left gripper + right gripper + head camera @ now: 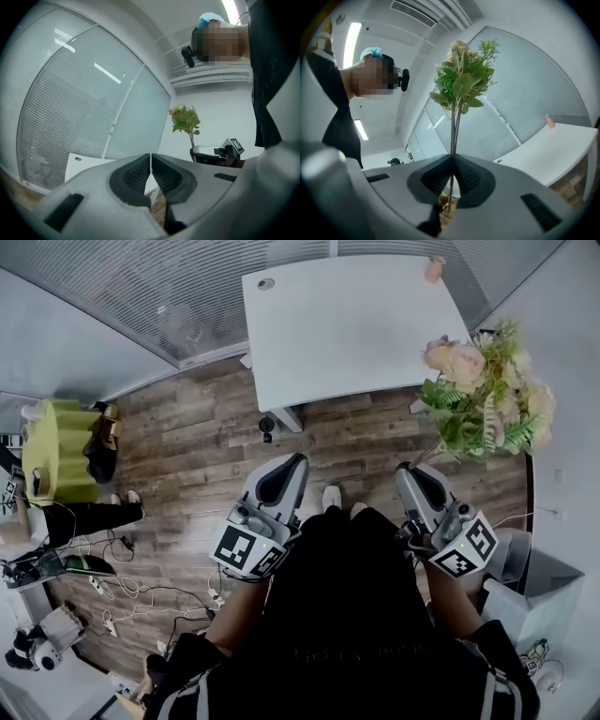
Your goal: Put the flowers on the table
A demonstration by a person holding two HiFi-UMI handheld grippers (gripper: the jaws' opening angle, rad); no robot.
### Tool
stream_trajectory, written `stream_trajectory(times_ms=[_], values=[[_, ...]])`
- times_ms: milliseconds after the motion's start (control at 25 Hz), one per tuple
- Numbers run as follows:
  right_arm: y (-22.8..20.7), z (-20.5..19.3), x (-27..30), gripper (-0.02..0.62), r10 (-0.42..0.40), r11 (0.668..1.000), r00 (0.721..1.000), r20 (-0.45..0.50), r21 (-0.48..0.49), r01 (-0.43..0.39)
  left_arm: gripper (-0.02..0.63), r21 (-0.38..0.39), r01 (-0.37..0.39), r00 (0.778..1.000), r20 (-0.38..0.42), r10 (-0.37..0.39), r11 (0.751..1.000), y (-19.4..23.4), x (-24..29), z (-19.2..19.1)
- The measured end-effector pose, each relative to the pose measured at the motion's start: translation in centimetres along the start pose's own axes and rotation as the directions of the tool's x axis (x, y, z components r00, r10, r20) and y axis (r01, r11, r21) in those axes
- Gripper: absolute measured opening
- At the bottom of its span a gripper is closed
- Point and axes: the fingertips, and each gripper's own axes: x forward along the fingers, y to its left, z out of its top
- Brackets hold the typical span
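Head view is showing my right gripper (407,470) pinching the flowers (483,395) by their upright stems, the white table (347,334) lying at eleven o'clock from it, my left gripper (299,458) closed on nothing.

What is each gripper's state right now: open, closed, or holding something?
Left gripper: jaws closed, holding nothing.
Right gripper: jaws closed on the stems of the flowers.

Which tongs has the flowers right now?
The right tongs, shut on the stems of the flowers; the left tongs are shut too, but with nothing between them.
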Motion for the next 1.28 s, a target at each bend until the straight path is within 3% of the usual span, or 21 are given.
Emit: stream_trajectory(times_ms=[320, 800, 1080, 1280], values=[[-0.3, -0.1, 0.0, 0.037, -0.006, 1.0, 1.0, -0.002, -0.013, 0.006, 0.021, -0.005, 0.018, 1.0, -0.012, -0.018, 1.0, 0.0, 0.5, -0.5], [-0.8, -0.1, 0.1, 0.037, 0.012, 0.999, 1.0, 0.006, -0.038, -0.012, 0.021, 0.056, 0.035, 0.999, 0.0, -0.035, 0.998, -0.6, 0.7, 0.1], [-5.0, 1.5, 3.1, 0.037, 0.031, 0.999, 0.999, -0.014, -0.015, -0.031, 0.021, 0.039, 0.029, 0.999, -0.024, -0.028, 0.999, 1.3, 5.5, 0.5], [-4.9, 1.8, 3.5, 0.037, 0.026, 1.0, 1.0, -0.017, -0.014, -0.026, 0.021, 0.048, 0.045, 0.998, -0.035, -0.043, 0.998, 1.1, 5.9, 1.0]])
